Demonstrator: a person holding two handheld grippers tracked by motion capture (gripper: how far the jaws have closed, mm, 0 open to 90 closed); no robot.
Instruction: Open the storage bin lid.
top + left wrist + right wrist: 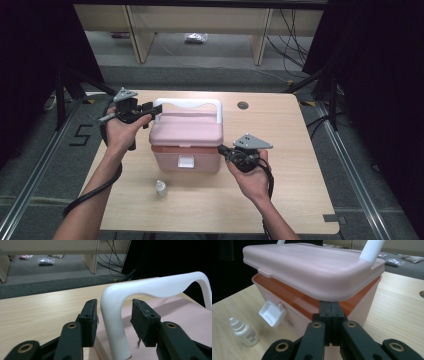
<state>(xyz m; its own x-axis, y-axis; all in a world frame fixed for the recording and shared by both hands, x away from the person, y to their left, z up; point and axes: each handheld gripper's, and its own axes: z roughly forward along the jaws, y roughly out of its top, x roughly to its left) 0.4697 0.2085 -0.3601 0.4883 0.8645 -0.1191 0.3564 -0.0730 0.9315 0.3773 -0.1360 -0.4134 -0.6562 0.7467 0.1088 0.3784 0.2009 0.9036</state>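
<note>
Left gripper (113, 322): jaws apart, straddling the left upright of the white handle (150, 290). A gap shows on each side between pad and plastic, so no pressing contact. The handle arches up and away toward 2 o'clock in the left gripper view. Under it lies the pink lid (180, 312).

Right gripper (331, 312): jaws together, nothing between them. The paired tips sit at the seam where the lid (312, 267) overhangs the box body (362, 307), at the near corner; the lid is lifted slightly there, with an orange inner rim (287, 296) visible in the opening. Whether the tips bear on the lid's underside I cannot tell for certain.

White front latch (272, 312): flipped outward, hanging off the front wall, at 9 o'clock from the right jaw tips.

Pink box (186, 142): near the centre of the wooden table (300, 190), handle raised upright above the rear of the lid. In the high view the left gripper (145, 111) is at 10 o'clock of the box, the right gripper (227, 152) at 4 o'clock, against its right front corner.

Small white dropper bottle (160, 188): standing on the table at 7 o'clock of the box, apart from it. Also seen in the right gripper view (244, 332), upright.

Grommet hole (243, 105) in the tabletop at 1 o'clock of the box.
</note>
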